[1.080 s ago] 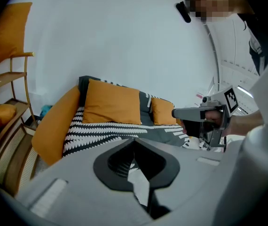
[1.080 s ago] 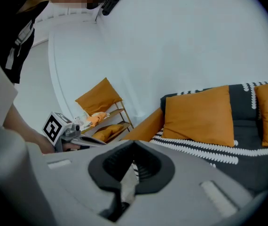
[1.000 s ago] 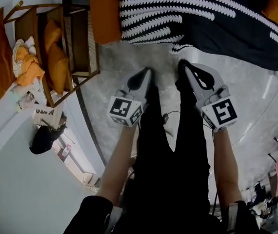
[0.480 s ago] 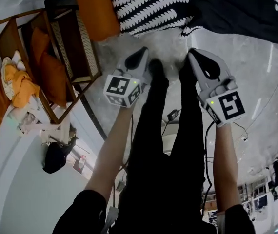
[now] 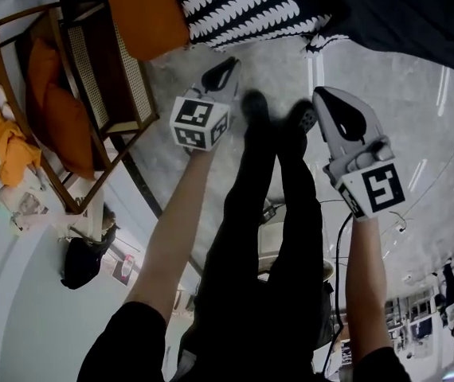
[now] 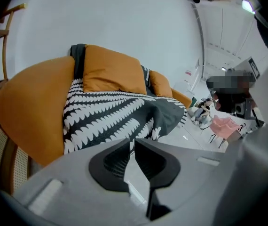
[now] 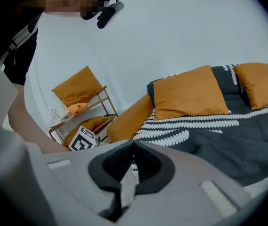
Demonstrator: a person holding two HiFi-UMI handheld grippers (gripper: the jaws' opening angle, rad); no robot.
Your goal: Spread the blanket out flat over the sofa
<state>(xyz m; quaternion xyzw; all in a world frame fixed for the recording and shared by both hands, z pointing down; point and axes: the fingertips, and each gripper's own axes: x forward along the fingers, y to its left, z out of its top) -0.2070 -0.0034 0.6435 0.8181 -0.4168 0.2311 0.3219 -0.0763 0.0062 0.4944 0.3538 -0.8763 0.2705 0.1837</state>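
Fingers (image 6: 111, 166) of the left gripper (image 6: 132, 144) are clenched almost tip to tip; only a hairline slit remains and nothing lies in it. On the right gripper (image 7: 133, 146) the fingers (image 7: 109, 167) meet at the tips in the same way, also empty. In the head view both grippers point forward over the grey marbled floor (image 5: 418, 118), one on each side of the person's black-trousered legs (image 5: 279, 237), clear of any fabric.

Ahead of both sets of tips lies the black-and-white patterned blanket (image 6: 110, 117). It rests on the seat of the orange sofa (image 6: 30, 107), below the square orange cushions (image 7: 190, 93) propped against the backrest. Rows of white leaf shapes cover the part next to the sofa arm; the rest shows plain dark cloth. The surface is rumpled, and the front edge hangs over the seat front toward the floor. A wooden rack (image 5: 91, 78) holding more orange cushions stands to the left of the sofa.
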